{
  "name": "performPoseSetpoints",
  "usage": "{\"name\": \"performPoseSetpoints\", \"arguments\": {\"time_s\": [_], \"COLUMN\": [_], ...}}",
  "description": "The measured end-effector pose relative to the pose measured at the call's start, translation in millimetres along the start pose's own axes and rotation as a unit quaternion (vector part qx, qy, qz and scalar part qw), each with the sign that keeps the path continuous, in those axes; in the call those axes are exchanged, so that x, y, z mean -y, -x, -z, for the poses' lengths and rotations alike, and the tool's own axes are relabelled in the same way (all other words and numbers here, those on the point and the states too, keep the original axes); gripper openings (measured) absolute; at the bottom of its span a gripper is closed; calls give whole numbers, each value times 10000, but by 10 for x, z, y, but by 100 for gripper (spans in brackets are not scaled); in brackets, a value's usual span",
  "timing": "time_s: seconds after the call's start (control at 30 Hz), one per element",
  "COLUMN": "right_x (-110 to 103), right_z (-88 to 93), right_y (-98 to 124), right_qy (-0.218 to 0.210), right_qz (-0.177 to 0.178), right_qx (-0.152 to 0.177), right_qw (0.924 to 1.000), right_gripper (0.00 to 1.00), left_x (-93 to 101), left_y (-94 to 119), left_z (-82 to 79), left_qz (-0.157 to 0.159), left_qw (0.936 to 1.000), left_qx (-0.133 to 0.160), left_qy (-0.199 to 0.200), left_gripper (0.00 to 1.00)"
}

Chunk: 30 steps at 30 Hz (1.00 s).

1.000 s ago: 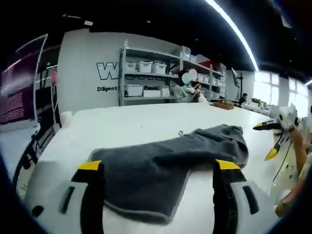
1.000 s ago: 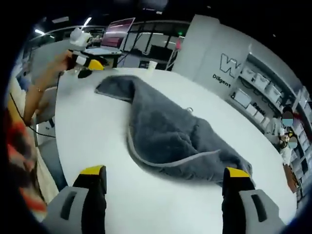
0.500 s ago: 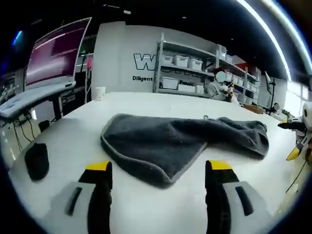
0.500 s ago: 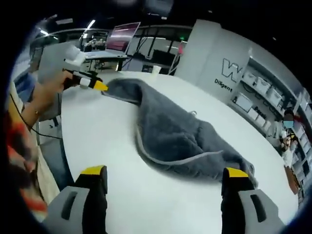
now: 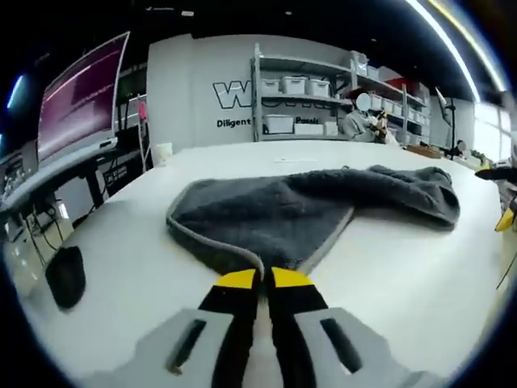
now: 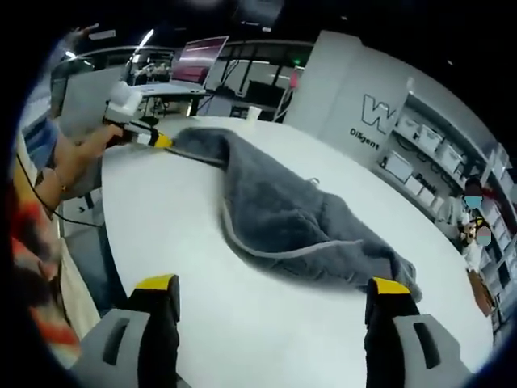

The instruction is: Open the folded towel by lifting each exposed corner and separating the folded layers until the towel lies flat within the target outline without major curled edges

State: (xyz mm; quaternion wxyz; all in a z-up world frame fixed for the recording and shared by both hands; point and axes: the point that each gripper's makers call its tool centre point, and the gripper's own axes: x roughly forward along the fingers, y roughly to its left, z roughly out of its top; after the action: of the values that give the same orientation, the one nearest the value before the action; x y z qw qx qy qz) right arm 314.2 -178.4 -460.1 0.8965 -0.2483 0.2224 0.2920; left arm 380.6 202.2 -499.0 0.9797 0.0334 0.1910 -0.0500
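A dark grey towel with a light grey hem lies folded and bunched on the white table. My left gripper is shut on the towel's near corner, the hem curling up between its yellow tips. In the right gripper view the towel stretches from the far left toward the near right, and the left gripper pinches its far corner, held by a person's hand. My right gripper hovers open above the table, its jaws wide apart, the towel's near end just beyond its right fingertip.
A small black object lies on the table at the left. A white cup stands near the far edge. Shelves with white bins line the back wall, with a large screen at left. The person's arm is at the table's left.
My left gripper has closed from wide open onto the towel's near corner. The right gripper stays open and has barely moved.
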Motion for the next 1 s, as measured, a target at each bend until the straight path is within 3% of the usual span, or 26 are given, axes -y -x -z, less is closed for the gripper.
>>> {"name": "performPoseSetpoints", "arguments": {"time_s": [0.33,0.73,0.87,0.93,1.0], "right_x": [36,218,229,508,598], "right_z": [-4,-21,-24,-126,-152], "right_y": [9,72,73,61,62], "right_qy": [30,-39,-53,-259,-250], "right_qz": [52,280,291,470,560], "right_qx": [-47,-46,-37,171,200], "right_qw": [10000,9996,9996,9984,9979], "right_gripper": [95,93,88,85,83], "left_x": [-166,-812,-826,-918,-913], "left_y": [222,628,636,654,654], "left_z": [-104,40,46,201,235], "left_qz": [-7,-546,-560,-593,-586], "left_qw": [9994,9983,9982,9973,9970], "left_qx": [292,-185,-197,-424,-480], "left_qy": [174,-50,-57,-110,-164], "left_gripper": [1,1,1,1,1]}}
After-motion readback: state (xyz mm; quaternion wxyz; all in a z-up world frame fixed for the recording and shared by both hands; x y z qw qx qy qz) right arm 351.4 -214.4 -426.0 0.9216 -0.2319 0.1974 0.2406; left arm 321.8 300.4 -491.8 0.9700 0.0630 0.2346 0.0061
